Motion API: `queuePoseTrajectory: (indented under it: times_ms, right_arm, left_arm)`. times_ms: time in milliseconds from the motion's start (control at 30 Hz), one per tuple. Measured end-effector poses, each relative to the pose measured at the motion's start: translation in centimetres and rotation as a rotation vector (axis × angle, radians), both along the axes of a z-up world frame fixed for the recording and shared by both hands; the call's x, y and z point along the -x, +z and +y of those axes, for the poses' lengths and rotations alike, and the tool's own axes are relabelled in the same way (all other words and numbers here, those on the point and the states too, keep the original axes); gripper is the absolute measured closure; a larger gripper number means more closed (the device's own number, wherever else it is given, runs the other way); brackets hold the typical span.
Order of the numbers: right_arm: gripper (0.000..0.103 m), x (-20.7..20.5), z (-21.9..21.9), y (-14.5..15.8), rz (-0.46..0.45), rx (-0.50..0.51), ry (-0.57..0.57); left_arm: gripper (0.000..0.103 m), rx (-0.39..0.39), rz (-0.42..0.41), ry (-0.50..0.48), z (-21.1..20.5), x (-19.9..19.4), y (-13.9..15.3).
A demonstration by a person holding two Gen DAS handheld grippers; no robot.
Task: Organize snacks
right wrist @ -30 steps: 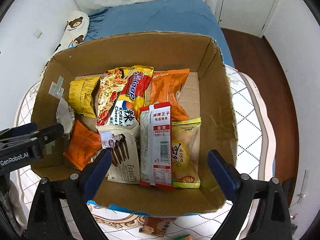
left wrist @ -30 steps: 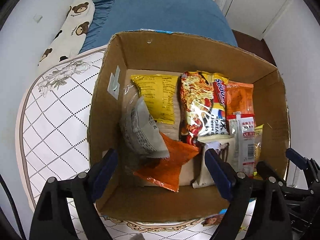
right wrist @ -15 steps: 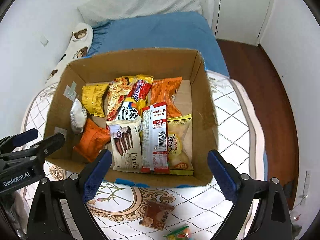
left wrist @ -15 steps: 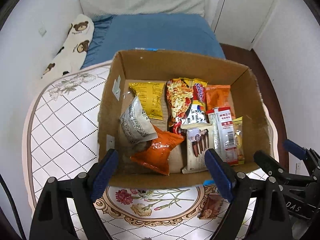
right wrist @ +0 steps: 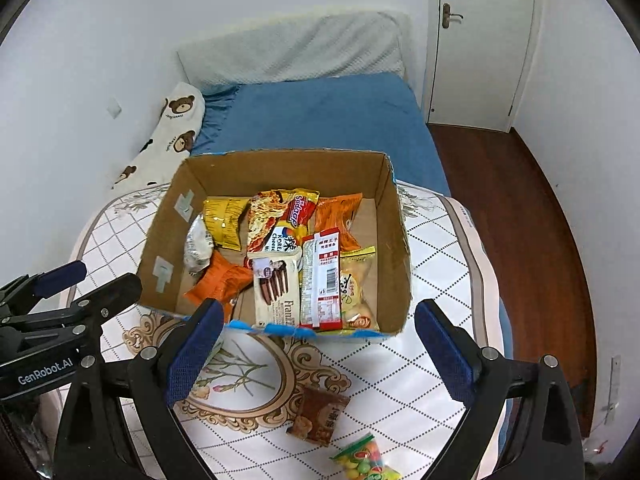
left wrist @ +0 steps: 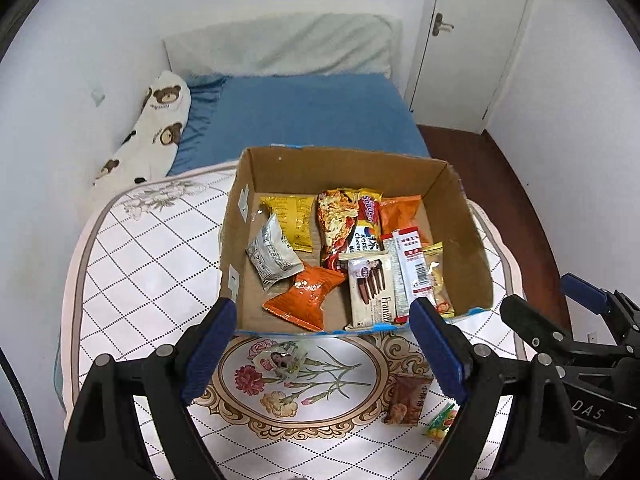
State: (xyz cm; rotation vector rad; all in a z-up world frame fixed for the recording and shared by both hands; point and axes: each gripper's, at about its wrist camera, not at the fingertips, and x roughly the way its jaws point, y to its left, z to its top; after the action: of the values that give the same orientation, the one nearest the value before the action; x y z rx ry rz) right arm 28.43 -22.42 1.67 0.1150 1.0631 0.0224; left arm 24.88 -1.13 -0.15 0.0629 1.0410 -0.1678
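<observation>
Both hand-held grippers hang above the near edge of the table [left wrist: 132,264], jaws spread wide and holding nothing: the left hand-held gripper [left wrist: 320,348] over the flower medallion, the right hand-held gripper [right wrist: 316,354] just to its right.

The box [left wrist: 468,248] sits at the far side of the table, open on top, with the snacks laid inside. A yellow bag [left wrist: 292,220] lies at the back left, a noodle pack [left wrist: 344,220] beside it, and an orange bag [left wrist: 400,210] at the back right. Nearer the front are a silver pouch [left wrist: 272,254], an orange pack [left wrist: 306,296], a biscuit pack [left wrist: 370,286], a red-and-white stick pack [left wrist: 412,268] and a yellow bun pack [left wrist: 438,276], side by side and overlapping.

Three things lie outside on the table in front of the box: a clear packet [left wrist: 282,358] on the flower pattern, a brown packet [right wrist: 320,416] to its right, and a candy bag [right wrist: 366,460] nearest the edge.

Behind the table is a bed [left wrist: 312,116] with a bear pillow [left wrist: 154,128].
</observation>
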Motion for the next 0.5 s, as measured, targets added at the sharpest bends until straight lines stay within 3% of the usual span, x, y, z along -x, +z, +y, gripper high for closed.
queuePoseTrajectory:
  times_ms: [300,367,500]
  right_arm:
    - [0.005,3.0,-0.8,0.2,0.009,-0.068,-0.032]
    - [0.005,3.6,-1.3,-0.9,0.036,-0.092,-0.044]
    - [0.005,5.3,-3.2,-5.8,0.165,-0.153,-0.107]
  left_arm:
    - [0.015,0.009,0.001,0.007,-0.2,2.8,-0.1]
    - [0.015,-0.002,0.024,0.011,-0.3,3.3,-1.1]
    - [0.015,-0.035,0.127,-0.002,-1.3,4.1,-4.9]
